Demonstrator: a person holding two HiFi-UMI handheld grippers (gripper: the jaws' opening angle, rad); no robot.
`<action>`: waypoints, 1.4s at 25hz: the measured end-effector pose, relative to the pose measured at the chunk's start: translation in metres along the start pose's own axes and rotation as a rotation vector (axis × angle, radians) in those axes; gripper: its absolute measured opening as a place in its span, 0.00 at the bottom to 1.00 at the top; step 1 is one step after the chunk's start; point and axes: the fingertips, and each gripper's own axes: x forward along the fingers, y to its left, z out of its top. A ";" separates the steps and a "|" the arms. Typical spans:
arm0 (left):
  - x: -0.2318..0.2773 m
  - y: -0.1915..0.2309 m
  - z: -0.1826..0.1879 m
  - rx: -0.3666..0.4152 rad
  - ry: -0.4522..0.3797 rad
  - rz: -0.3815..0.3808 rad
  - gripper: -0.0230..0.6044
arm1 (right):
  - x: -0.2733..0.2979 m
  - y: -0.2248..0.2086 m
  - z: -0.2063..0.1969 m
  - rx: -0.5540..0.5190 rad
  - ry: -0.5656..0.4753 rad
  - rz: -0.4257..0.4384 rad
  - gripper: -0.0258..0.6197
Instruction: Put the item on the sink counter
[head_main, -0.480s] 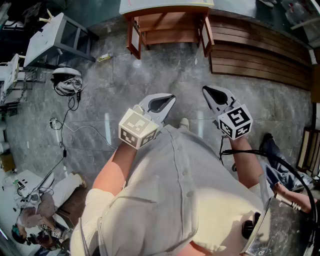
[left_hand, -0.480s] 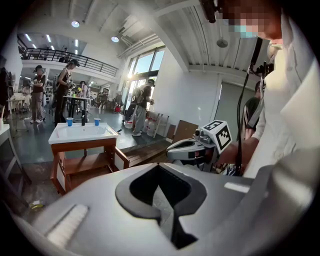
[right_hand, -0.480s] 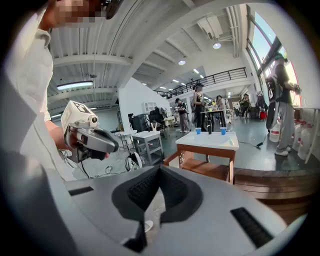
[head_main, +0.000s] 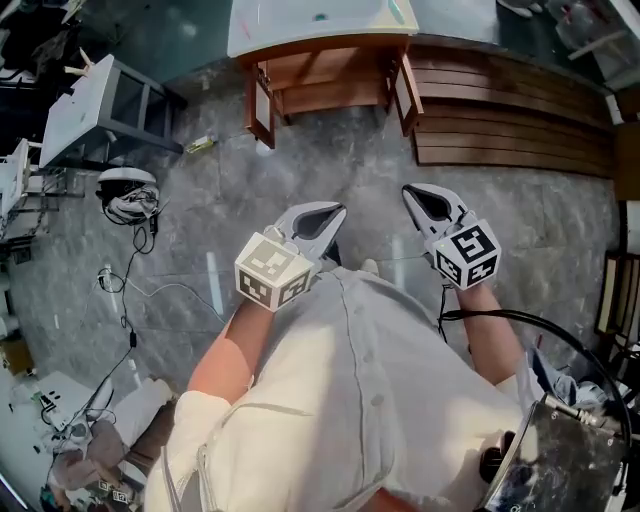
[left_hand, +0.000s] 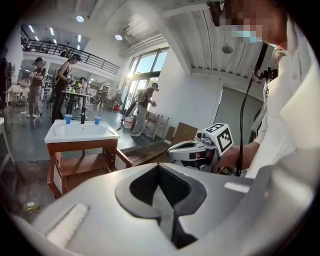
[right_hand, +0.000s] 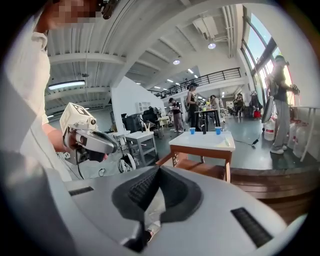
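The left gripper (head_main: 336, 212) and right gripper (head_main: 411, 195) hang side by side ahead of the body, each with its jaws pressed together on nothing, probably just a carrying pose. The sink desk (head_main: 250, 38) stands well apart at twelve o'clock. Neither gripper holds an item, and I cannot tell which one is meant.
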 end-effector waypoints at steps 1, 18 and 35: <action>0.001 0.012 0.002 -0.003 -0.002 -0.004 0.04 | 0.009 -0.003 0.002 0.000 0.009 -0.004 0.05; 0.003 0.216 0.065 -0.002 -0.001 -0.096 0.04 | 0.190 -0.092 0.083 -0.005 0.049 -0.179 0.05; 0.124 0.312 0.143 -0.085 0.011 0.022 0.05 | 0.292 -0.381 0.108 -0.010 0.143 -0.299 0.14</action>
